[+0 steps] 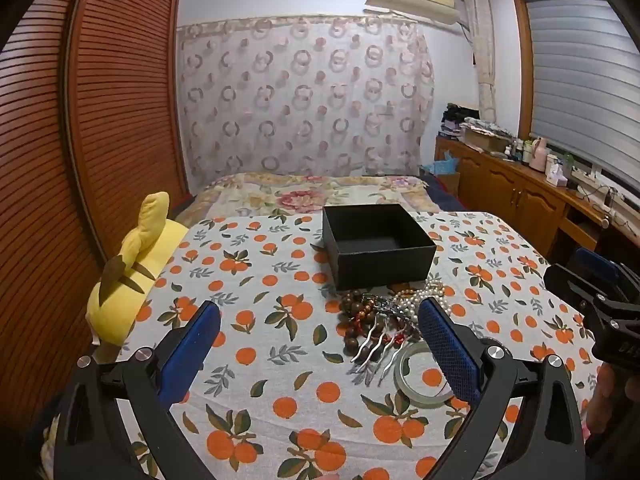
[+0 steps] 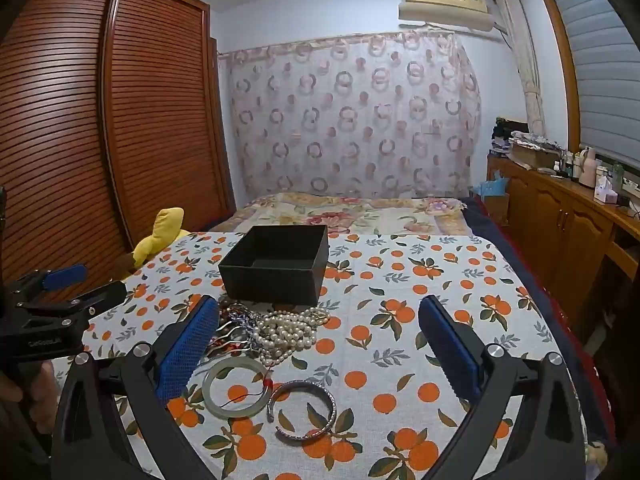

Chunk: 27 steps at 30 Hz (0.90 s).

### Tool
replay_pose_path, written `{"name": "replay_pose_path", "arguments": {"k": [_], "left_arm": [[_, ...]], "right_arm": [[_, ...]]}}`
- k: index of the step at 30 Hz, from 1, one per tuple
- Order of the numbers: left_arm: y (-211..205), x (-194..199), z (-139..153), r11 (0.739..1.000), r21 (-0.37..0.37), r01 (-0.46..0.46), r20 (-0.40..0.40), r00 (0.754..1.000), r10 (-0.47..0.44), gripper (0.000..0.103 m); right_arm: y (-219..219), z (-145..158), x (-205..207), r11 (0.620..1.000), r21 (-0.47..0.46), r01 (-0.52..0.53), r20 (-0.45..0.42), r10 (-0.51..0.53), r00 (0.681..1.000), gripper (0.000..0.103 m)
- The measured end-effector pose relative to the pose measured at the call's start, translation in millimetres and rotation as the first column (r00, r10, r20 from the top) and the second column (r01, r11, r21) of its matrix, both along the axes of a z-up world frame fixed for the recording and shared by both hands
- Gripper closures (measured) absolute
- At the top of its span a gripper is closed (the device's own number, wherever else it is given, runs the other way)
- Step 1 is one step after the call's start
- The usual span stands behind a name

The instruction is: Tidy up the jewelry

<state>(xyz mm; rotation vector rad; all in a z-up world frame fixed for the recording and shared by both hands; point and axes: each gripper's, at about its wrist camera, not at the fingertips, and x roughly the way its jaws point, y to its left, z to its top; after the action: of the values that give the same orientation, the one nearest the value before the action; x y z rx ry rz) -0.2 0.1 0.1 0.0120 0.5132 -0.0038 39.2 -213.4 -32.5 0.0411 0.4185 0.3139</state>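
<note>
Both grippers, left (image 1: 320,320) and right (image 2: 320,312), hover with jaws spread wide, holding nothing. On the orange-print cloth (image 2: 400,280), a square matte black box (image 2: 276,264) sits open. Just before it: heaped pearls (image 2: 288,332), wooden beads (image 1: 352,312), a metal comb (image 1: 376,344), a smooth jade bangle (image 2: 236,392), a glittery cuff (image 2: 304,408).

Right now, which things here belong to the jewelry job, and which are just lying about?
Job:
black box, empty
pearl strands
wooden beads
hair comb
jade bangle
silver bangle

Lying about:
yellow plush toy
clutter on the wooden sideboard
</note>
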Motion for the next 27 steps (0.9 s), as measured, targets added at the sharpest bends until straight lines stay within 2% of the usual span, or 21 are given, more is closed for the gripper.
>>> {"name": "replay_pose_path", "arguments": {"k": [27], "left_arm": [[-0.4, -2.9, 4.8, 1.0, -0.003, 0.001, 0.009, 1.0, -0.001, 0.007]], "right_arm": [[-3.0, 0.6, -1.0, 1.0, 0.002, 0.0, -0.009, 0.0, 1.0, 0.002]]}}
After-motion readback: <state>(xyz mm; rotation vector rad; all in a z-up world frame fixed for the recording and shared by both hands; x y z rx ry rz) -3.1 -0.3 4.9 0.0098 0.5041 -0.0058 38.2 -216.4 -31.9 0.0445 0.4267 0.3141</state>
